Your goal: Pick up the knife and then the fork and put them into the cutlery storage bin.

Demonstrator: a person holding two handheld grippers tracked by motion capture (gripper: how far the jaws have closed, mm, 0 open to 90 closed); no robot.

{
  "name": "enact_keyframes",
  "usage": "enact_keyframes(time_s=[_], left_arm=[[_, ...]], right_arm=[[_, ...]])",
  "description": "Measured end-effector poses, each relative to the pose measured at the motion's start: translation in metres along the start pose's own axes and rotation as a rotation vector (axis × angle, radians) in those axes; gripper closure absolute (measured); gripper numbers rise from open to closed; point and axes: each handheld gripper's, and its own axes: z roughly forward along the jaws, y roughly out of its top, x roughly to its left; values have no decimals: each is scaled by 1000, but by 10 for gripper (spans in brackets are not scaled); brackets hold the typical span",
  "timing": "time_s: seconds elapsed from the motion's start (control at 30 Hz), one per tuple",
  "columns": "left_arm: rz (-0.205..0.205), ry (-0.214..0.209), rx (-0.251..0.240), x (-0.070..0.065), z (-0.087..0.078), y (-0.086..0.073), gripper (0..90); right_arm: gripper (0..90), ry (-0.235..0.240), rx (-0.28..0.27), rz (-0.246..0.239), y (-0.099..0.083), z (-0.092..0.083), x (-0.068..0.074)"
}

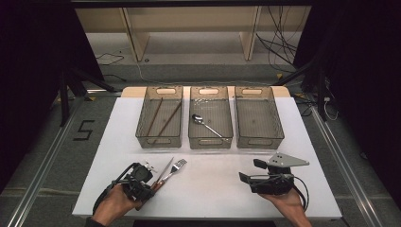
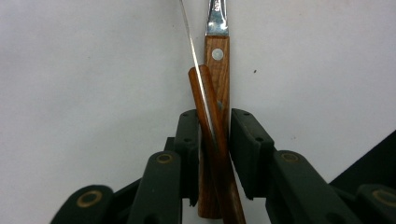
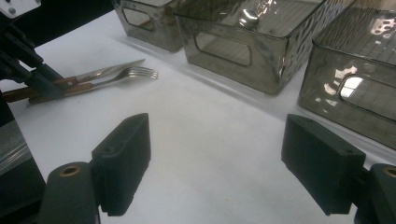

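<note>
On the white bench (image 1: 208, 189) the left tongs (image 1: 152, 182) are closed on two wooden handles at once: the knife (image 1: 166, 169) lies tilted across the fork (image 1: 174, 169), and in the left gripper view the knife's handle (image 2: 210, 135) sits slanted over the fork's handle (image 2: 218, 84), both squeezed between the two black jaws, the blade and the steel neck running on ahead of the tongs. The knife and fork lie flat on the bench, their tips pointing away from the left tongs toward the row of bins. There is one knife and one fork. The right tongs (image 1: 248, 171) rest well apart from them, held low over the bench in the person's right hand (image 1: 288, 203), their jaws standing wide with nothing between them; the right gripper view shows bare white surface in the gap. Beyond both tongs stand three smoky clear plastic bins side by side. The left bin (image 1: 142, 127), straight ahead of the left tongs, holds two brown chopsticks (image 1: 163, 120) lying lengthwise. The middle bin (image 1: 210, 141) holds one metal spoon (image 1: 207, 126) lying slantwise. The right bin (image 1: 279, 127), ahead of the right tongs, has only its gridded floor showing. From the right tongs the knife and fork lie off to the left, near the left tongs.
</note>
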Motion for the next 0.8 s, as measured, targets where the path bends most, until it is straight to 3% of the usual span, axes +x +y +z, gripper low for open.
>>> enact_keyframes(time_s=[0.2, 0.43, 0.8], left_arm=[[-3, 3, -13, 2, -6, 0, 793], [-3, 10, -16, 7, -5, -2, 800], [-4, 10, -112, 9, -18, -2, 801]], right_arm=[[247, -1, 0, 0, 0, 0, 0], [249, 0, -1, 0, 0, 0, 0], [251, -3, -8, 0, 0, -1, 0]])
